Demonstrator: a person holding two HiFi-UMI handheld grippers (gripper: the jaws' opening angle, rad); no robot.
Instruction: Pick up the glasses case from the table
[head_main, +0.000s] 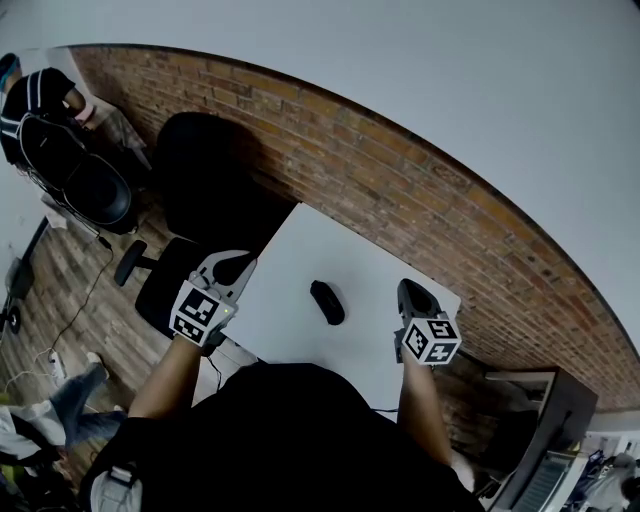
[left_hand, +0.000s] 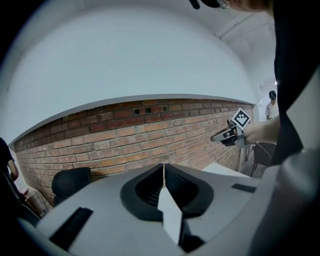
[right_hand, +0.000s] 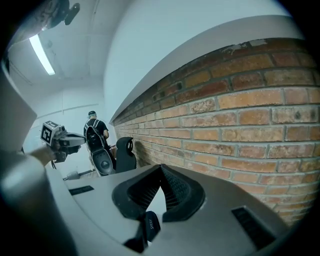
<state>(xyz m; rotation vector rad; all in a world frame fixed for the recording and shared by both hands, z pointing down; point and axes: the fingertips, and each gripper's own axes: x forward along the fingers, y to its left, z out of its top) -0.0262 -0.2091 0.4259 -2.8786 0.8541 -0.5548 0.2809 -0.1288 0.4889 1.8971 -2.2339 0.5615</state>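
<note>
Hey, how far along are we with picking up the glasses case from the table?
Done: nothing yet; the glasses case lies untouched on the white table. In hand: nothing; the left hand-held gripper and right hand-held gripper sit either side of it, both shut and empty. Left: open one, reach the case, close on it and lift.

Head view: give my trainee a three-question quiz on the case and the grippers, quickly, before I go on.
1. True or false: the case lies on the table, between the left gripper and the right gripper.
2. Which gripper holds the case? A: left. B: right. C: neither.
3. Fill in: the jaws of both grippers are ____.

Key: 1 true; 2 C; 3 shut.
</note>
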